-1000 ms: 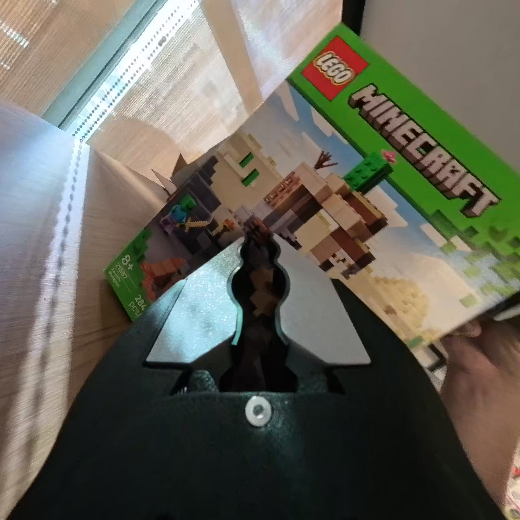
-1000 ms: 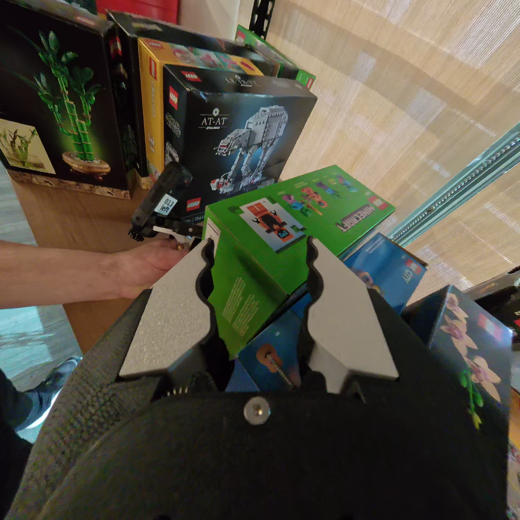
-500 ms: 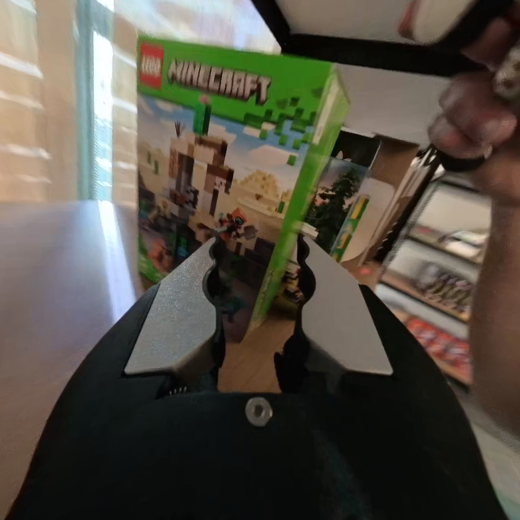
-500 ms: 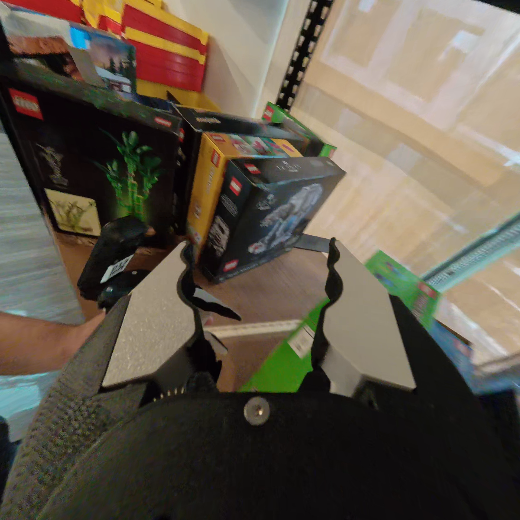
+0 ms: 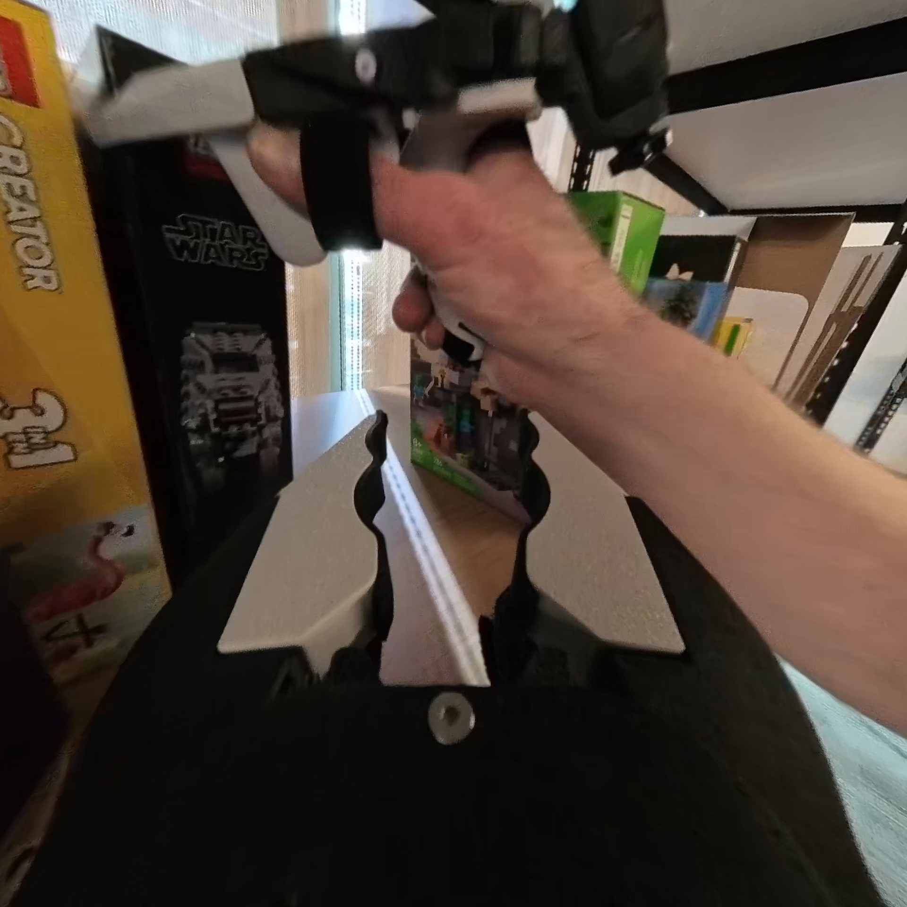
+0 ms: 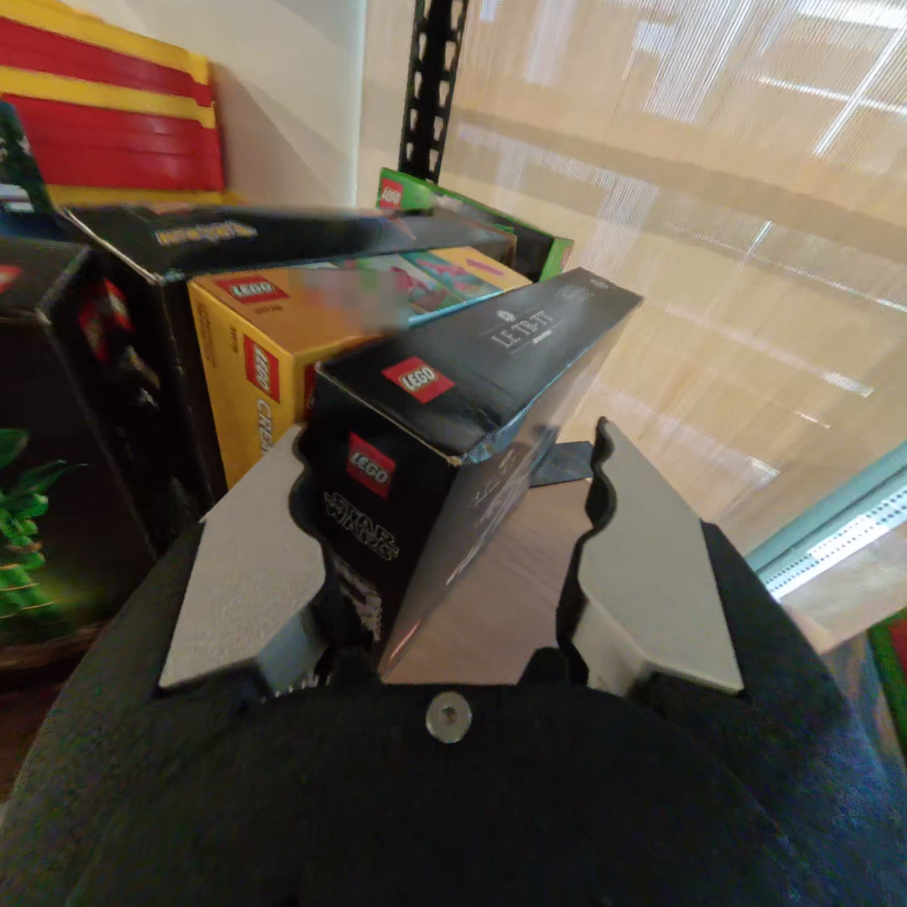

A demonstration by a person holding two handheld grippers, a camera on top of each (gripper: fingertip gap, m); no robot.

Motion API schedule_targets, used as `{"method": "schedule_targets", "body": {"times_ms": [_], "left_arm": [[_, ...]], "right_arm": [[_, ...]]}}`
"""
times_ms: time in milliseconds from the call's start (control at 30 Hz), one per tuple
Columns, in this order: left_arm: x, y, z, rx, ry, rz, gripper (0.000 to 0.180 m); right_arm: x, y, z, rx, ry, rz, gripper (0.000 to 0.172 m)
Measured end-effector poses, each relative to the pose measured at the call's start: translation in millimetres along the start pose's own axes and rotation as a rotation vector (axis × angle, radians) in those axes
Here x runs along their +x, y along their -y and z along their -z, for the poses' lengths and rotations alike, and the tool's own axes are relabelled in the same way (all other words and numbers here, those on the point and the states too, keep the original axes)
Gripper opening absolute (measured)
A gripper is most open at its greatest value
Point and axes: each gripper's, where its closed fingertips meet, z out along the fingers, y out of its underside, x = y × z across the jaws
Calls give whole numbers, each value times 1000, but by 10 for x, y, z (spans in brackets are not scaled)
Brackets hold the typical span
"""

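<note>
My left gripper [image 5: 454, 471] is open with nothing between its fingers; only the wooden shelf [image 5: 471, 530] shows between them. A green toy box [image 5: 456, 441] stands upright on the shelf a little beyond the fingertips. A hand [image 5: 491, 275] holds the right gripper's handle across the top of this view. My right gripper [image 6: 449, 471] is open wide around the near corner of a black toy box [image 6: 441, 392]. Its right finger [image 6: 633, 530] stands clear of the box. The black box also shows at the left in the left wrist view [image 5: 221, 373].
A yellow toy box [image 6: 255, 353] stands against the black one, also seen in the left wrist view [image 5: 54, 319]. More black boxes, one with a green plant picture [image 6: 49, 491], stand to the left. A black shelf upright [image 6: 427, 83] and a window blind [image 6: 687, 245] lie behind.
My left jaws went from nearly shut to wide open. The green box went from tilted to upright on the shelf. Both grippers swung away from it, the right one onto the black box's corner.
</note>
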Motion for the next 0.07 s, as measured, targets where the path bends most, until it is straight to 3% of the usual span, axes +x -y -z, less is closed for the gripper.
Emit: {"method": "schedule_targets", "body": {"times_ms": [33, 67], "left_arm": [[-26, -4, 44, -1, 0, 2, 51], [-54, -5, 84, 0, 1, -1, 51]], "right_arm": [[5, -32, -30, 13, 15, -19, 114], [-5, -51, -32, 21, 46, -55, 110]]}}
